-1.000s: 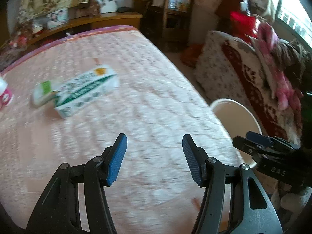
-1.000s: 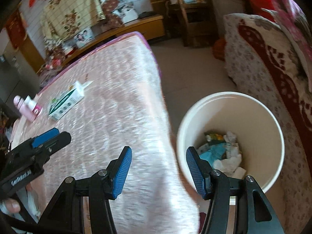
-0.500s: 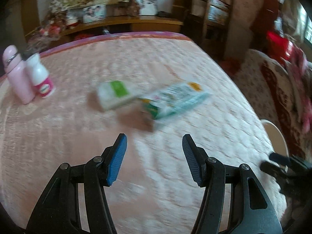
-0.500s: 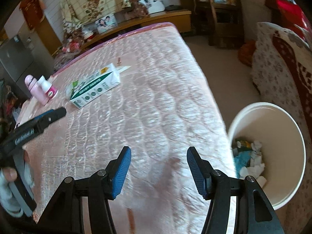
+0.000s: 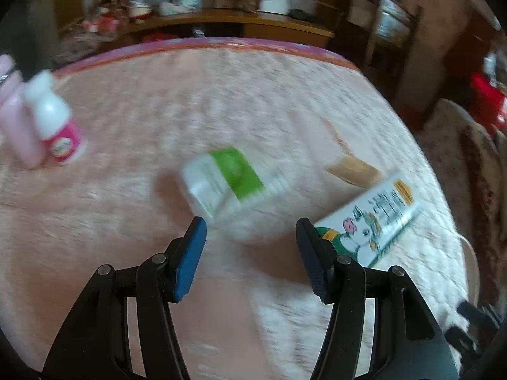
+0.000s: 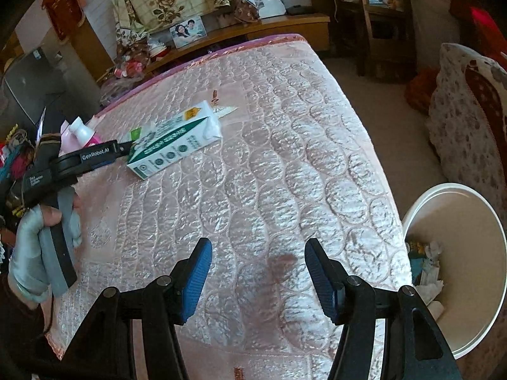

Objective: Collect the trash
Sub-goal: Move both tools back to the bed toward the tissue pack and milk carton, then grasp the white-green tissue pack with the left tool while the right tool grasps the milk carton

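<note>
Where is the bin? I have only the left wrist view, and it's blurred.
Observer: The bin stands beside the bed, off its right edge as the right wrist view shows it.
Reviewer: Anything in it?
Observer: Yes, trash lies at its bottom: crumpled paper and wrappers.
Reviewer: Is the right gripper carrying anything?
Observer: No. The right gripper is open and empty above the bed.
</note>
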A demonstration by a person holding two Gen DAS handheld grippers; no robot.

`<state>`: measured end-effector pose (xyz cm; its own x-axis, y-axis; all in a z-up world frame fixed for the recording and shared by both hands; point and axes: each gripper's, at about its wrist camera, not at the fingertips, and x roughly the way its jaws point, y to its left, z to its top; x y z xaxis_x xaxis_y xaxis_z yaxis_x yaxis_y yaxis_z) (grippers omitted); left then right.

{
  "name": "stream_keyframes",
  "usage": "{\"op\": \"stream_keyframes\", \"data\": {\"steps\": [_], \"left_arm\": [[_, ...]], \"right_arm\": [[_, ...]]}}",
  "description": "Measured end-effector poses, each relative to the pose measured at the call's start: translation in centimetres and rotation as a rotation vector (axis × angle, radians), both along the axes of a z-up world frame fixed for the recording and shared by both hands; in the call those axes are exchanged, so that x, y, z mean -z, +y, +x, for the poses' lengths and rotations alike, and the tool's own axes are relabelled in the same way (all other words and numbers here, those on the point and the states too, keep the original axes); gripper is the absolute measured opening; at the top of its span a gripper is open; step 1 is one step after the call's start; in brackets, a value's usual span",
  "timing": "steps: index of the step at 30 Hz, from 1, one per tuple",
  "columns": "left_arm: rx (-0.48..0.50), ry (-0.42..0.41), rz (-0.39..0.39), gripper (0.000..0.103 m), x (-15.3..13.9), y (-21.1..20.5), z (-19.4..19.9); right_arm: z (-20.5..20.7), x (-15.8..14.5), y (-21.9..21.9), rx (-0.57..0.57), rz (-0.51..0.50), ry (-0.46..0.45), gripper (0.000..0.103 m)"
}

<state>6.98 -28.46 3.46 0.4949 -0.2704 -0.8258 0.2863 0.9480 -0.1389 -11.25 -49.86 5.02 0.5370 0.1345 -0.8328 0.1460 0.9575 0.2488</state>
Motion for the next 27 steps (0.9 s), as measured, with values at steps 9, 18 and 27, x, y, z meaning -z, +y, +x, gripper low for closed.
{"op": "stream_keyframes", "data": {"steps": [9, 18, 27], "left_arm": [[0.138, 0.022, -0.057, 0.057, -0.9, -0.4, -2.3], [0.092, -0.039, 0.053, 0.069, -0.7, 4.4, 3.1], [0.264, -0.071, 0.114, 0.069, 0.2, 1.8, 5.7]], "right_arm": [[0.7, -0.2, -1.7, 0.045, 0.001, -0.001, 0.061], [5.1, -0.6, -0.4, 0.041, 0.067, -0.020, 0.071], [13.3, -0.4, 2.9, 0.074, 0.106, 0.011, 0.077]]}}
